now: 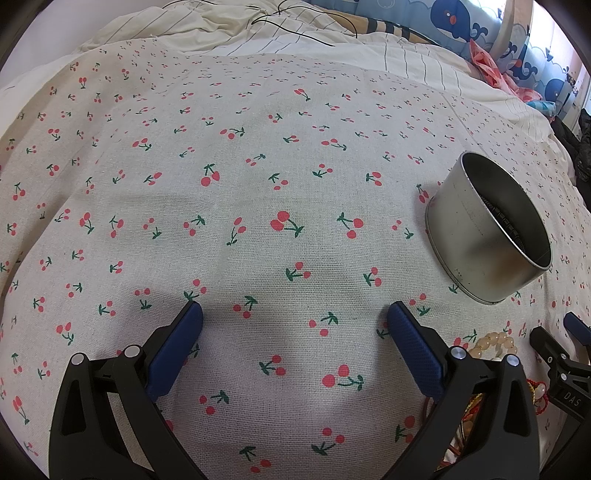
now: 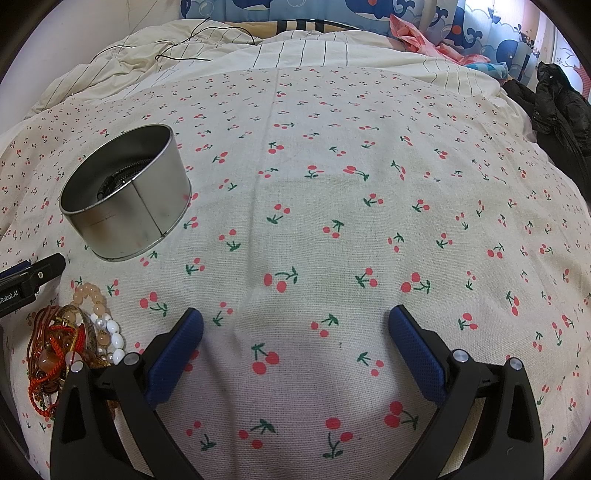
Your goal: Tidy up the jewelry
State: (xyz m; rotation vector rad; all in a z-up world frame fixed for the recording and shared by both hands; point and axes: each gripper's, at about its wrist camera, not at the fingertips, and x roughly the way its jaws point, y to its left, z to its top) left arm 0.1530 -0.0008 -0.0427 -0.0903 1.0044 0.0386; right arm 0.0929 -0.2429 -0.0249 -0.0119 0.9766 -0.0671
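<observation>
The left tool (image 1: 294, 315) stands open, its two blue-padded fingers (image 1: 177, 347) spread wide over bare cloth with nothing between them. The right tool (image 2: 295, 321) is open in the same way, its blue pads (image 2: 417, 354) apart above the cherry-print cloth (image 2: 314, 229) and gripping nothing.

The cloth covers a bed. Past its far edge lies a cream striped quilt (image 2: 303, 55), rumpled, with a thin black cord (image 2: 173, 50) on it. Beyond that, along the head of the bed, is fabric with blue whales (image 2: 369, 7). A black jacket (image 2: 557, 107) lies at the far right edge of the bed.

A round metal tin (image 2: 147, 206), open at the top, sits on the cloth toward the left side in the right wrist view, tilted a little toward the camera. Something dark with a fine ribbed or chain-like texture lies inside it (image 2: 125, 177); what it is cannot be told.

The jewelry pile (image 2: 70, 343) lies on the cloth nearer than the tin, just left of the right tool's left finger. It holds a peach bead bracelet (image 2: 92, 295), a white pearl-like bracelet (image 2: 110, 332) and tangled red and brown cords (image 2: 44, 354). In the left wrist view the same pile shows partly behind the left tool's right finger, the peach beads (image 1: 495, 341) clearest, with the tin (image 1: 480, 236) farther off to the right.
</observation>
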